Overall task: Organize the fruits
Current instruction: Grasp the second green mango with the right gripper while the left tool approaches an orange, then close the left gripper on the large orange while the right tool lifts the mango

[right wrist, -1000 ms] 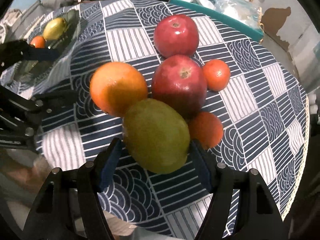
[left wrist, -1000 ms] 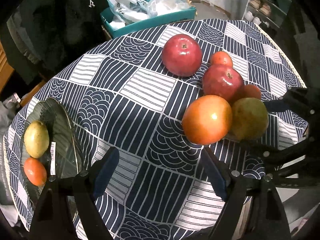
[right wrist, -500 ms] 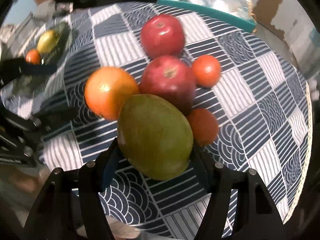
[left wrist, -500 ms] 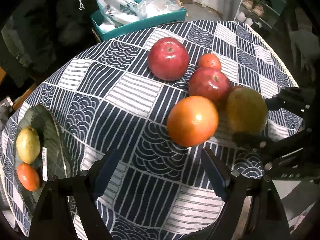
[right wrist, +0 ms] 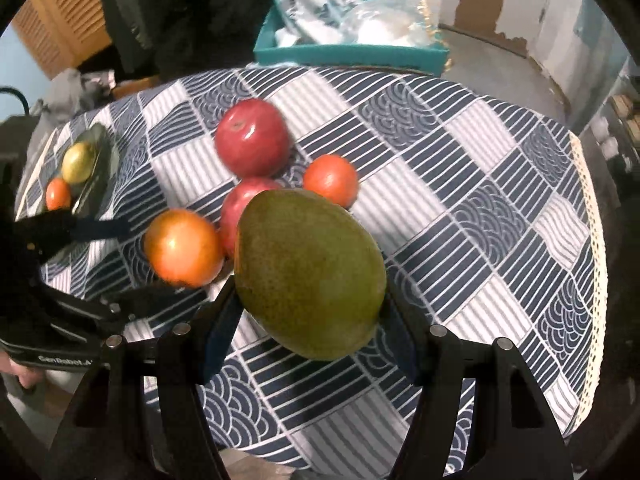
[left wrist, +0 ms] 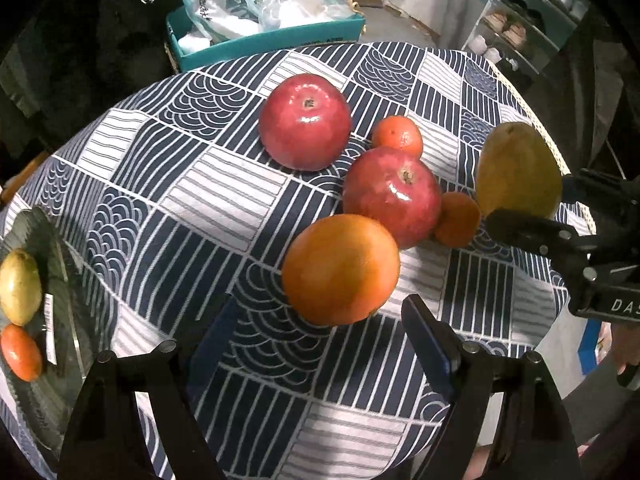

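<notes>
The right gripper (right wrist: 310, 320) carries a mango (right wrist: 310, 276) pinched between its jaws, clear of the table (right wrist: 460, 184), at centre frame. The left gripper (left wrist: 320, 340) hovers with jaws spread before the orange (left wrist: 340, 268). A level, unhurried carry to the plate (right wrist: 105, 162) at far left would probably prevent a slip.
</notes>
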Motion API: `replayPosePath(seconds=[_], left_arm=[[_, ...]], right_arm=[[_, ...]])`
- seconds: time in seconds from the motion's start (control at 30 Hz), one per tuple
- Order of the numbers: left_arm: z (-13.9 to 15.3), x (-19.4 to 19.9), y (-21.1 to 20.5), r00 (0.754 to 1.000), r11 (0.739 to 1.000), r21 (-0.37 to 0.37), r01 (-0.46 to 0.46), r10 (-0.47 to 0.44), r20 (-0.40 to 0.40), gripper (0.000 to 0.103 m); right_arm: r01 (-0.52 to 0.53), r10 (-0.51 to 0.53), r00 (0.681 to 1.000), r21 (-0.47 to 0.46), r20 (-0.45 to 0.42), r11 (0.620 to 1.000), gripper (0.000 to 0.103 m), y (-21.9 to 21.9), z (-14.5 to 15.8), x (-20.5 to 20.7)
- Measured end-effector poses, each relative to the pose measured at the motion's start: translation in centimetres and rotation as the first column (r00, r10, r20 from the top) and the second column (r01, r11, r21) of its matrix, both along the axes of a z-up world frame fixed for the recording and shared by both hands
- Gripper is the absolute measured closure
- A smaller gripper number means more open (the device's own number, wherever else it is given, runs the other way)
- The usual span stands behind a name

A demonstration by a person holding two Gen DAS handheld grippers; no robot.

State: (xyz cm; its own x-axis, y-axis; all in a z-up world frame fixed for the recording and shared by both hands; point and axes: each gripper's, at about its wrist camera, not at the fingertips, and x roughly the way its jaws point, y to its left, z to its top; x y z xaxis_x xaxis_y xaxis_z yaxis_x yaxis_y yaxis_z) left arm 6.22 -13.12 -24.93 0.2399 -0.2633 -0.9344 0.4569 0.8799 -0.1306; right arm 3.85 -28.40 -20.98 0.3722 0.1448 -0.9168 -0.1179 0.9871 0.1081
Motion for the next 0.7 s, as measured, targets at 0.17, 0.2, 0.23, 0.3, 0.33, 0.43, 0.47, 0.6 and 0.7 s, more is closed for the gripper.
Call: replayPosePath(seconds=[0.17,0.2,0.23,0.3,0.33,0.43,0.47,0.6,0.7], left_arm=[[-0.8,0.6,-0.9,1.000,1.000,0.010,0.006,-0.006,-0.005,0.018],[-1.1,0.8,-1.1,1.000,1.000,0.015,0.003,-0.003,-0.008,0.018],[-1.2,0.9,-1.1,1.000,1.000,0.014,0.000,0.000,-0.012,0.018],[-1.6,1.2,-1.3,1.000,1.000,0.007,-0.008,0.008,-0.025,0.018],[-1.8,1.3,-1.4,1.000,1.000,0.004,-0.010,0.010,-0.030,0.018],[-2.2,1.4,-1.8,0.999,1.000,0.006,-0.009,0.009,-0.034,0.018],[-2.3,1.5,-1.9,0.999,1.000,0.008,-0.008,0.009,-0.035,0.020],[-2.8,1.6,-2.4,0.999,1.000,0.003,-0.003,0.003,-0.048,0.034],[-2.9,1.7,-2.6,0.999,1.000,0.016,0.001,0.000,-0.034,0.035]], right_arm=[[0.032,-0.032,0.999,0.003,0.031,0.999,0.036,-0.8,0.5,0.4],[0.036,-0.037,0.999,0.004,0.035,0.999,0.036,-0.9,0.4,0.5],[0.042,-0.042,0.998,0.006,0.038,0.999,0.036,-1.1,0.4,0.6],[0.051,-0.052,0.998,0.010,0.040,0.999,0.036,-1.4,0.3,0.9],[0.056,-0.056,0.998,0.009,0.040,0.998,0.036,-1.5,0.1,1.0],[0.061,-0.061,0.997,0.005,0.037,0.998,0.036,-1.8,-0.2,1.2],[0.063,-0.063,0.997,0.006,0.036,0.998,0.036,-1.9,-0.4,1.3],[0.069,-0.069,0.997,0.005,0.029,0.998,0.036,-2.2,-0.8,1.4],[0.068,-0.068,0.997,0.002,0.032,0.998,0.036,-2.1,-1.0,1.6]])
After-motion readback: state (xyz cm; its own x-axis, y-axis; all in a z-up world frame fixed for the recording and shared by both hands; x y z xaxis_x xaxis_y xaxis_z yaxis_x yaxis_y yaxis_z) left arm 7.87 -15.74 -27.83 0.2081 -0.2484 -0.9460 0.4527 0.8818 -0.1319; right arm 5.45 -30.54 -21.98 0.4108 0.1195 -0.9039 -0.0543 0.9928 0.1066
